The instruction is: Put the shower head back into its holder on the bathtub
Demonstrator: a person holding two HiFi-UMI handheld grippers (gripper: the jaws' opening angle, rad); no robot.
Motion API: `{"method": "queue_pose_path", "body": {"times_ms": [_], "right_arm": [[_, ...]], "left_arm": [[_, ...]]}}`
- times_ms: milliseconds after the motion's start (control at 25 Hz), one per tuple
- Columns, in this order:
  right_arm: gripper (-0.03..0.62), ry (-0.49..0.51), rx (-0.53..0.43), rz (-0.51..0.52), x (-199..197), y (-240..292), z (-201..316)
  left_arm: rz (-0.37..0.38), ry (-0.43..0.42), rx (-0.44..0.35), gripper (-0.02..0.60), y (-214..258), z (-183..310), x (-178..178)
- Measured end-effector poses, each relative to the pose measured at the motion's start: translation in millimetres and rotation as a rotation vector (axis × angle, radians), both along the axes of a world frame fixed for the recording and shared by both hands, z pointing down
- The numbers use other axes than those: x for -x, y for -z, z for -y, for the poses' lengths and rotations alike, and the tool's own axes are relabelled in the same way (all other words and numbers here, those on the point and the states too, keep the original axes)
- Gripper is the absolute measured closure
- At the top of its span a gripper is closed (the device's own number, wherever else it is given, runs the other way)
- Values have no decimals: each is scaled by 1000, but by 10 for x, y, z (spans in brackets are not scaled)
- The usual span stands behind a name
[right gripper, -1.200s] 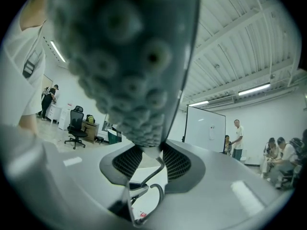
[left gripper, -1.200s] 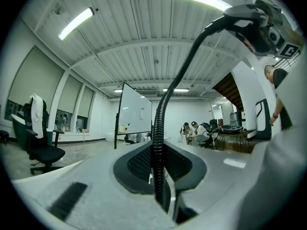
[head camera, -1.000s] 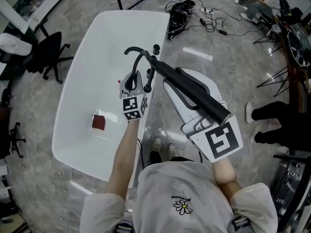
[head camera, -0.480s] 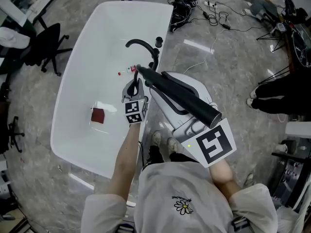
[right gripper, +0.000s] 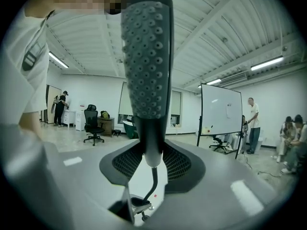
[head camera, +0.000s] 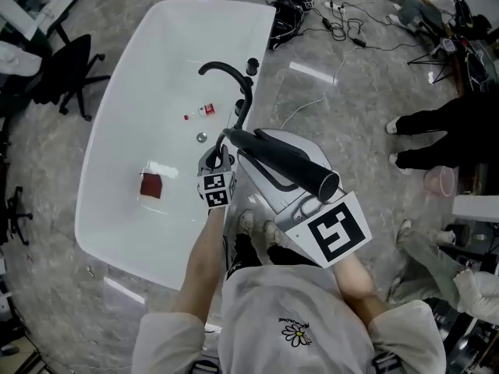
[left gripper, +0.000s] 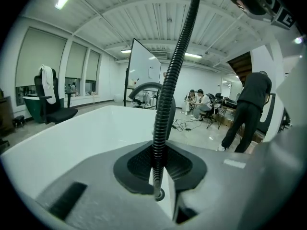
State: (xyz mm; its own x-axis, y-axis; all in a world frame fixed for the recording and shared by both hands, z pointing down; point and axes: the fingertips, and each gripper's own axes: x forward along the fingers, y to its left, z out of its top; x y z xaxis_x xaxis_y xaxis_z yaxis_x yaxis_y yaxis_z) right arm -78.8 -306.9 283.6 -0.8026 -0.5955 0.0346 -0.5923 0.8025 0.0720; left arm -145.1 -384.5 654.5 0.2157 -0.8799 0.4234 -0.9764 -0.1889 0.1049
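Shower head, black, long, stud-faced, is held near rim of white oval bathtub, not yet docked in holder. It's clamped in R gripper; ribbed black hose is pinched by L gripper. Left: docking, release.

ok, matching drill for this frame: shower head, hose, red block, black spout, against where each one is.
Things:
1 shower head
2 hose
3 red block
4 black spout

Places:
A lying inside the bathtub
B gripped in the left claw
C arching up from the bathtub's rim
D gripped in the right claw

Pairs: 1-D, 2-B, 3-A, 4-C
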Motion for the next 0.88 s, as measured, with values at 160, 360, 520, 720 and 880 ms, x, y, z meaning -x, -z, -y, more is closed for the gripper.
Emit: {"method": "queue_pose_path", "body": {"times_ms": [160,360,520,720,880], "right_arm": [[453,21,37,-55,87,-229,56],[453,38,74,-103,191,-466,75],[453,47,92,-172,215,-642,54],[453,56,214,-256,267,-1178,83],[453,48,312,-272,315,-1665,185]], "left_arm": [[-6,26,56,540,-257,-62,56],[-33,85,82,504,-413,-218,255],[-57,125,88,477,-435,-362,438],[-70,125,26,536,-164,-381,500],[-85,118,-45,581,141,-351,513]]}}
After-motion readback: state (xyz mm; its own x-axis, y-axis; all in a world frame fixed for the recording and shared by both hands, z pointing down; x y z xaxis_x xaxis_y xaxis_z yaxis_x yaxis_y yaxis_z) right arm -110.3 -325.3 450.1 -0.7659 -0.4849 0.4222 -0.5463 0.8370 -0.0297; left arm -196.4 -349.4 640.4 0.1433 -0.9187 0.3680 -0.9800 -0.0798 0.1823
